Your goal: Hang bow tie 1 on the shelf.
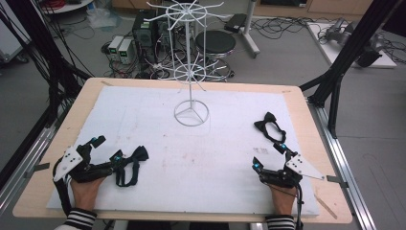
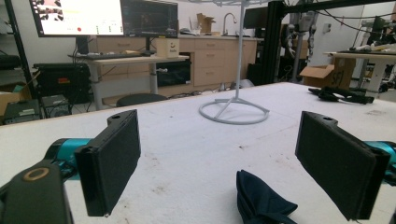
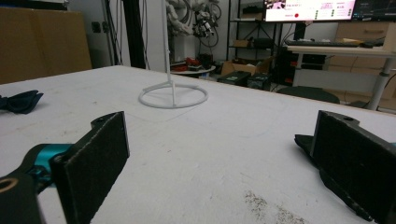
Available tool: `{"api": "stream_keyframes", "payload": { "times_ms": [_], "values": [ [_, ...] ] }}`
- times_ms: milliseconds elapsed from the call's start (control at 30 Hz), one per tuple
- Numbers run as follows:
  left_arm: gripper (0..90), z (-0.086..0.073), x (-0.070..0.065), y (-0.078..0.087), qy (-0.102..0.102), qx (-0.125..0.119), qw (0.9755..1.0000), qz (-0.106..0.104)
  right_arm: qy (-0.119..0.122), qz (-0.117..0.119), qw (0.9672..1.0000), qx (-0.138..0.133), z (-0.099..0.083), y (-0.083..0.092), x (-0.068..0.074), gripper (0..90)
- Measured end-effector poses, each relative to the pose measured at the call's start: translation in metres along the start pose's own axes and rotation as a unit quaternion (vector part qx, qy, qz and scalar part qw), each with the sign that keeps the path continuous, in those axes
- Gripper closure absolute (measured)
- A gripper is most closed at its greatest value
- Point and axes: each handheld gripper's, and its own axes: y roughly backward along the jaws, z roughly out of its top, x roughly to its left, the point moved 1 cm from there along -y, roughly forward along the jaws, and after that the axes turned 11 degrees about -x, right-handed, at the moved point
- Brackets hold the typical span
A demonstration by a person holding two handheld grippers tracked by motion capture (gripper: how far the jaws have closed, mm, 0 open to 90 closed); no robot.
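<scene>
A black bow tie lies on the white mat near the front left. My left gripper stands open right beside it. In the left gripper view one wing of the bow tie lies low between the wide-apart jaws of the left gripper, and no pad presses on it. A second black bow tie lies at the right, just beyond my open right gripper. In the right gripper view the right gripper has nothing between its jaws, and that second bow tie peeks out behind the right jaw.
A white wire hanging rack stands on a ring base at the back middle of the mat, also seen as the ring base and the ring base. The wooden table edge frames the mat. Black frame posts rise at both sides.
</scene>
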Motion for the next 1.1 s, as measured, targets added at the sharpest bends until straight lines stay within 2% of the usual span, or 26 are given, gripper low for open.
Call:
{"api": "stream_keyframes", "payload": {
  "times_ms": [433,600,800,967,1100],
  "values": [
    [14.5,0.000,0.001,0.000,0.005,-0.004,1.0000,0.001,0.006,-0.003,1.0000,-0.002,0.000,0.001,0.002,3.6],
    [14.5,0.000,0.000,0.001,0.001,-0.006,1.0000,0.000,-0.002,-0.003,1.0000,0.001,0.000,0.000,0.000,3.6],
    [14.5,0.000,0.001,0.000,0.004,-0.004,1.0000,0.006,0.004,-0.002,1.0000,-0.003,0.000,0.001,0.001,3.6],
    [14.5,0.010,0.004,-0.001,-0.003,0.011,0.9999,-0.002,0.000,-0.002,1.0000,-0.006,0.000,0.001,0.001,3.6],
    [14.5,0.025,0.007,-0.007,-0.006,0.035,0.9991,-0.022,0.003,-0.003,1.0000,-0.005,0.000,0.001,0.001,3.6]
  ]
}}
